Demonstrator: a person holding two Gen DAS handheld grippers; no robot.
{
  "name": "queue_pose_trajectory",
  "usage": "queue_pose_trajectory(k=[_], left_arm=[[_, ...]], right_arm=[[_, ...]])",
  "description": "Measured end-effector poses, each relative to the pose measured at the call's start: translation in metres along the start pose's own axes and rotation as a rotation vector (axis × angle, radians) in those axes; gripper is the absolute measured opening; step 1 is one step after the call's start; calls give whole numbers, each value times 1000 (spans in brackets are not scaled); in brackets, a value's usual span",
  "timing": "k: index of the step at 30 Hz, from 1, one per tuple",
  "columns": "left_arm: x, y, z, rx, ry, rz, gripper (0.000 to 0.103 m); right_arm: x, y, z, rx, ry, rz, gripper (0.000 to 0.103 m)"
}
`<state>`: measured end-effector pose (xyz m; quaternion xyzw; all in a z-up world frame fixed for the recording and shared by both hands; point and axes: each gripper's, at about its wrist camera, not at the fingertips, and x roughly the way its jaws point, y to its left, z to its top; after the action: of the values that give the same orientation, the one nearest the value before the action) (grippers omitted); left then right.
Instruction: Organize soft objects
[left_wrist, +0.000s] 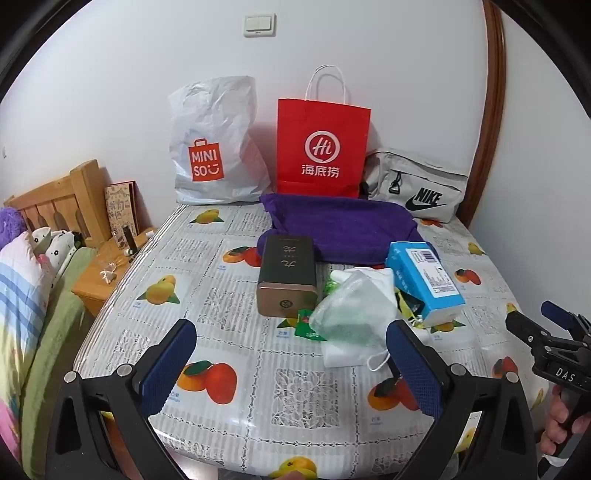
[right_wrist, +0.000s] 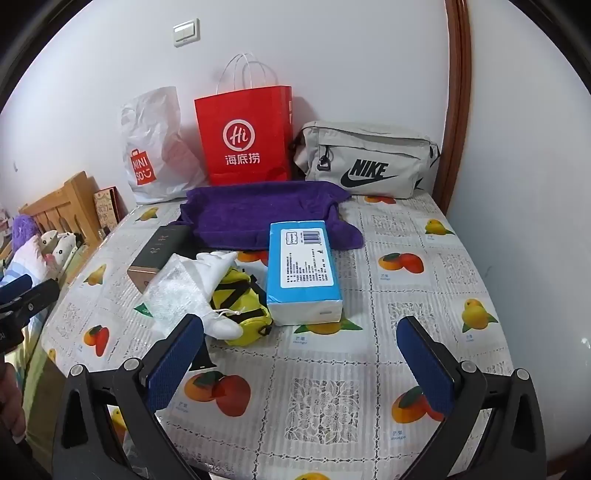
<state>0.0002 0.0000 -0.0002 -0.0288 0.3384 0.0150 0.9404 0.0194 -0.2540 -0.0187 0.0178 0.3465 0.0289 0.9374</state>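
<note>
We see two matching hand-held tools. The left gripper (left_wrist: 291, 354) has black plastic arms ending in flat fingers (left_wrist: 168, 363) faced with dark blue textured pads, and round silver screws sit at the hinges. The right gripper (right_wrist: 301, 360) is built the same way, black frame, blue pads, silver screws. From the side, its black body carries white letters reading "DAS" above a black handle.
</note>
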Motion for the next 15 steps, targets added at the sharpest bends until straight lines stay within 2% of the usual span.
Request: queue_pose_trajectory(k=[5, 6, 15], left_arm=[[3, 1, 1, -8, 9, 21, 103], [-3, -4, 1, 14, -11, 13, 103], [-14, -6, 0, 3, -21, 4, 103]], right_arm=[[-1, 1, 0, 1, -1, -9, 103], [-4, 2, 1, 1, -1, -10, 103], [-11, 3, 2, -7, 3, 5, 103]])
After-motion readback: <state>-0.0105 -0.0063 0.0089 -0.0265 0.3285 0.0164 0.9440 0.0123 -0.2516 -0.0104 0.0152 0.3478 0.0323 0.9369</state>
